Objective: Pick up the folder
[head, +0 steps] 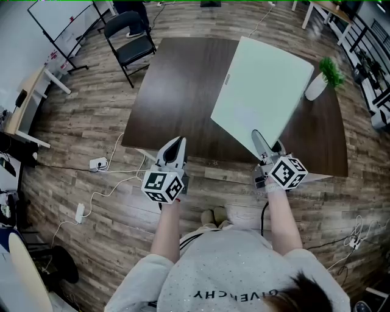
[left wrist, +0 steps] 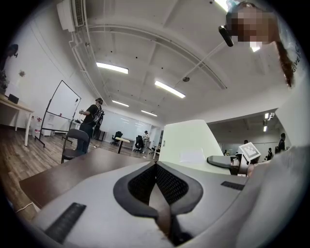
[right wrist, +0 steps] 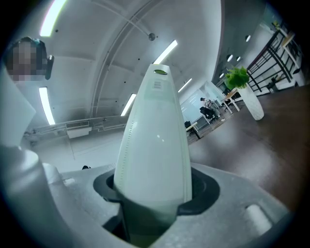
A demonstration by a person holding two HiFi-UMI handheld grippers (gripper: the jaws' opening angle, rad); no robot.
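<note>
The folder is a large pale green sheet-like cover, tilted above the dark brown table. My right gripper is shut on its near corner, and in the right gripper view the folder rises out from between the jaws. My left gripper hovers at the table's front edge, left of the folder, shut and holding nothing. In the left gripper view its jaws meet in a line, with the folder and the right gripper off to the right.
A small green plant in a white vase stands at the table's right edge, just past the folder. A black folding chair is at the far left corner. A whiteboard and cables with a power strip are at the left.
</note>
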